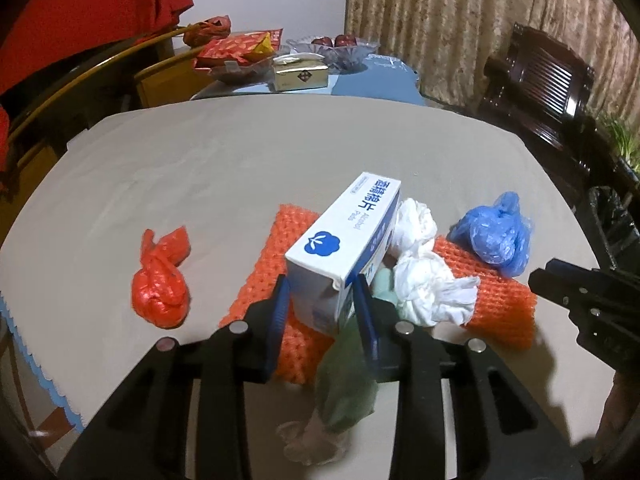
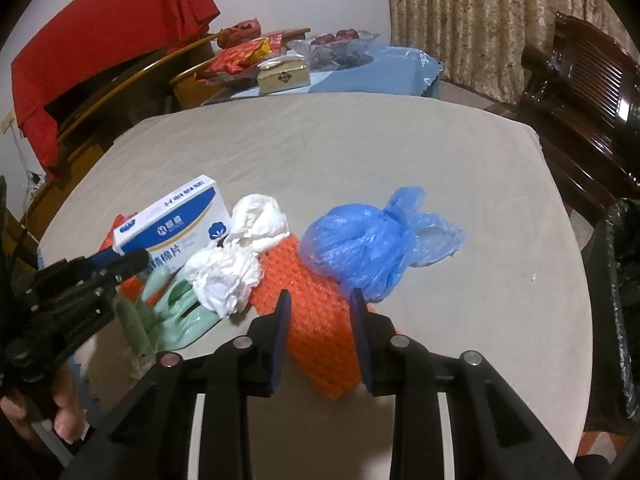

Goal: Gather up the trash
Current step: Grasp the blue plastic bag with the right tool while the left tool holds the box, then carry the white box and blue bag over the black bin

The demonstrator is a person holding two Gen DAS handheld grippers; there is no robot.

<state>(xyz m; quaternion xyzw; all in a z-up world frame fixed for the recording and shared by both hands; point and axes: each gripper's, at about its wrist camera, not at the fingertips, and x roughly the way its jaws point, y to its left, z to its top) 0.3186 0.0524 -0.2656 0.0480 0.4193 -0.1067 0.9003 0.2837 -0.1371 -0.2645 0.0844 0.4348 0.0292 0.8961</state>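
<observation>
Left tongs: clamped on one white-and-blue box, raised over the pile.
Right tongs: apart, straddling orange mesh.
Counter: two tissue wads, one blue bag, one red bag.

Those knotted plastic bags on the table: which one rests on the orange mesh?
The blue knotted plastic bag; it rests on the orange foam mesh sleeve. The red knotted plastic bag lies alone on the beige tablecloth, clear of the pile.
</observation>
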